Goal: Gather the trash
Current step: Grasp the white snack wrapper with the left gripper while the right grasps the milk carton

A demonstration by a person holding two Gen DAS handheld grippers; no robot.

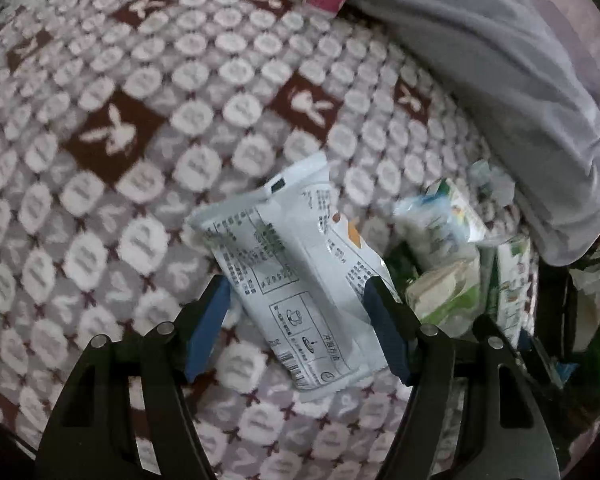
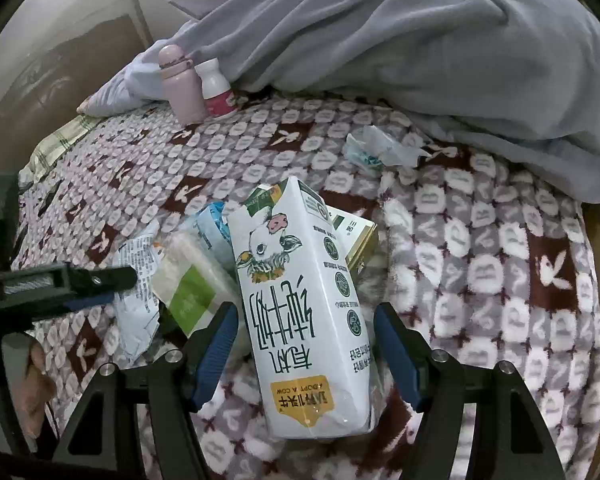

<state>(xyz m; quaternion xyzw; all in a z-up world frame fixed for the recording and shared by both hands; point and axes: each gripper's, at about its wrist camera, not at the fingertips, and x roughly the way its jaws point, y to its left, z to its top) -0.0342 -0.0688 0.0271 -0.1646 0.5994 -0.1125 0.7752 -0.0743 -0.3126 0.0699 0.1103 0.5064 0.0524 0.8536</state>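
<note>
A white printed snack wrapper lies flat on the rabbit-patterned blanket. My left gripper is open and straddles the wrapper, its blue pads not pressing on it. In the right wrist view a white milk carton with a cow drawing lies on the blanket. My right gripper is open around the carton, with a gap on each side. The left gripper's fingers show at the left over the wrapper.
Beside the carton lie a green-and-white packet, a blue-white packet and a second carton. A crumpled clear wrapper lies farther back. A pink bottle and a white bottle stand by the grey duvet.
</note>
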